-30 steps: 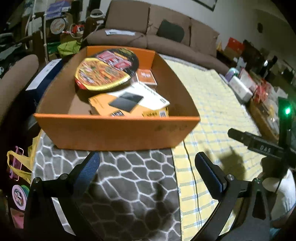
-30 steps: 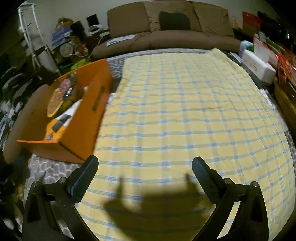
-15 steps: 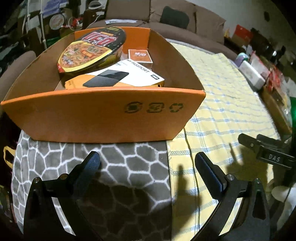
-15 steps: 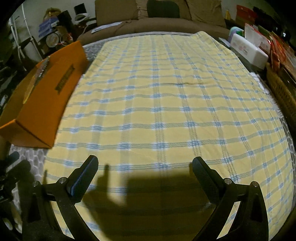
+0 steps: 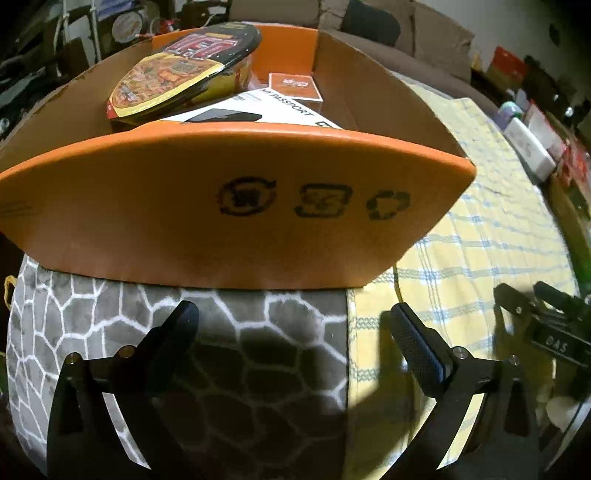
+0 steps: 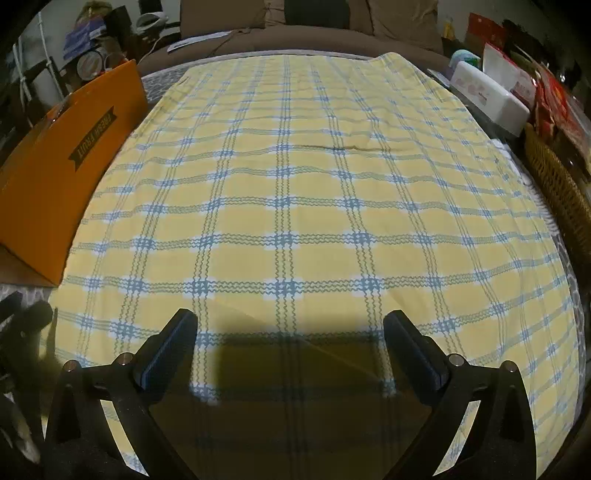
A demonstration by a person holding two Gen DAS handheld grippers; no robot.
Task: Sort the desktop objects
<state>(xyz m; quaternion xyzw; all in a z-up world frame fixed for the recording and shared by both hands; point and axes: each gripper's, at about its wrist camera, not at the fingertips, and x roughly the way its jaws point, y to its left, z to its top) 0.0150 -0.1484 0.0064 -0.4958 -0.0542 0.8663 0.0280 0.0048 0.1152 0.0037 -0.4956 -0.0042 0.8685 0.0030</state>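
Left claw (image 5: 291,325): I am holding it spread and empty, facing the orange box (image 5: 236,206).
Right claw (image 6: 290,332): hanging agape, gripping nothing.
Box: noodle bowl (image 5: 177,70), hard-drive carton (image 5: 258,110), small orange pack (image 5: 295,86) sitting inside.
Counter: checked cloth (image 6: 295,184) lying bare; sorting looking nearly finished.

place: home living room; evidence: brown sofa (image 6: 314,22); checked tablecloth (image 6: 314,206)

Ahead of the left gripper (image 5: 291,325), the orange box (image 5: 236,214) hides its own floor behind the near wall. The white "MY PASSPORT" carton (image 5: 280,109) shows only its top edge; the noodle bowl (image 5: 181,70) covers whatever lies under it. The small orange pack (image 5: 295,86) carries print too small to read. Left of the right gripper (image 6: 290,339), the box is cut off by the frame edge.
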